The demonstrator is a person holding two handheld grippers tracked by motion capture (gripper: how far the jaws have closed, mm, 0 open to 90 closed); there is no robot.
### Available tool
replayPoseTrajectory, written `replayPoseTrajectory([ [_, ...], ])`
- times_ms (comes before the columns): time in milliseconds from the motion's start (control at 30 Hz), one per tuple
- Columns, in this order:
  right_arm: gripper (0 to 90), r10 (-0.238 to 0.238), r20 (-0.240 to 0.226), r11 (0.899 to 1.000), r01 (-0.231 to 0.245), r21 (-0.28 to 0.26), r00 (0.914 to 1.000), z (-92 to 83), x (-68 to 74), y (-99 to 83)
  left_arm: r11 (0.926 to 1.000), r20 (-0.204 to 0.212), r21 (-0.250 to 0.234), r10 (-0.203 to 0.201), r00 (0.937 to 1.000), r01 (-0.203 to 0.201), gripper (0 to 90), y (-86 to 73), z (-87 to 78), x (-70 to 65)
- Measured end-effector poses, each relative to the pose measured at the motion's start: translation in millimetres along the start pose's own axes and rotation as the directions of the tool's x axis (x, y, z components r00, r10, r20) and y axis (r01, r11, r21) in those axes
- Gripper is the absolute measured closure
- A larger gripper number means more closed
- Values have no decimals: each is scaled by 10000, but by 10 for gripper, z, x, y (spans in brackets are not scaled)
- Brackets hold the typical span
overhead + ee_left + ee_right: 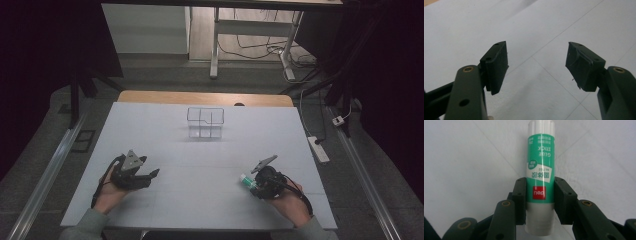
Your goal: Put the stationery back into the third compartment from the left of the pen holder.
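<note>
A white glue stick (540,177) with a green label lies on the white table, and my right gripper (540,201) is shut on its lower half, a pad pressed against each side. From above, that glue stick (246,180) pokes out leftward from the right gripper (256,186) near the front right of the table. My left gripper (150,176) rests at the front left in a hand. In the left gripper view its jaws stand wide apart, left gripper (537,67) open, with bare table between the pads (499,62).
A small clear box (205,122) with dividers stands at the middle back of the white table (200,165). Beyond the table are a desk frame, cables and a power strip (318,149) on the floor to the right.
</note>
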State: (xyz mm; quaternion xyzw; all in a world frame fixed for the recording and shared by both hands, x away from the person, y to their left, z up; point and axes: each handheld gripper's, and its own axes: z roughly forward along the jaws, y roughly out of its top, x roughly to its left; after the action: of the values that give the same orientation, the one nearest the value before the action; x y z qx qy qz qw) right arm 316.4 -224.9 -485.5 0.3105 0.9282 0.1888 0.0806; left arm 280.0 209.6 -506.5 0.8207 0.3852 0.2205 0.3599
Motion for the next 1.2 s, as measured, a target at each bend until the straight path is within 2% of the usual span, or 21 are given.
replayPoseTrajectory([
  [133, 653, 19, -137, 9989, -25, -477, 9999, -45, -40, -7, 9999, -12, -55, 118, 9999, -118, 339, 9, -4, -21],
  [367, 653, 24, -507, 9955, -72, -942, 9987, -12, -79, -3, 9971, 44, -60, 765, 9971, -765, 334, 55, -6, -121],
  [467, 653, -36, -681, 9934, -42, -1147, 9977, -16, -92, 9, 9965, 9, -30, 840, 9965, -840, 329, 70, 1, -155],
  [733, 653, -51, -1078, 9889, -110, -1483, 9942, 16, -103, 76, 9964, 498, -42, 845, 9952, -844, 310, 116, 34, -211],
  [1033, 652, -215, -1404, 9839, -40, -1785, 9899, 56, -128, 226, 9937, 889, -58, 1119, 9897, -1118, 289, 176, 71, -317],
  [1200, 653, -353, -1600, 9840, 64, -1780, 9865, 85, -106, 347, 9916, 1058, -106, 1290, 9860, -1286, 286, 236, 106, -369],
])
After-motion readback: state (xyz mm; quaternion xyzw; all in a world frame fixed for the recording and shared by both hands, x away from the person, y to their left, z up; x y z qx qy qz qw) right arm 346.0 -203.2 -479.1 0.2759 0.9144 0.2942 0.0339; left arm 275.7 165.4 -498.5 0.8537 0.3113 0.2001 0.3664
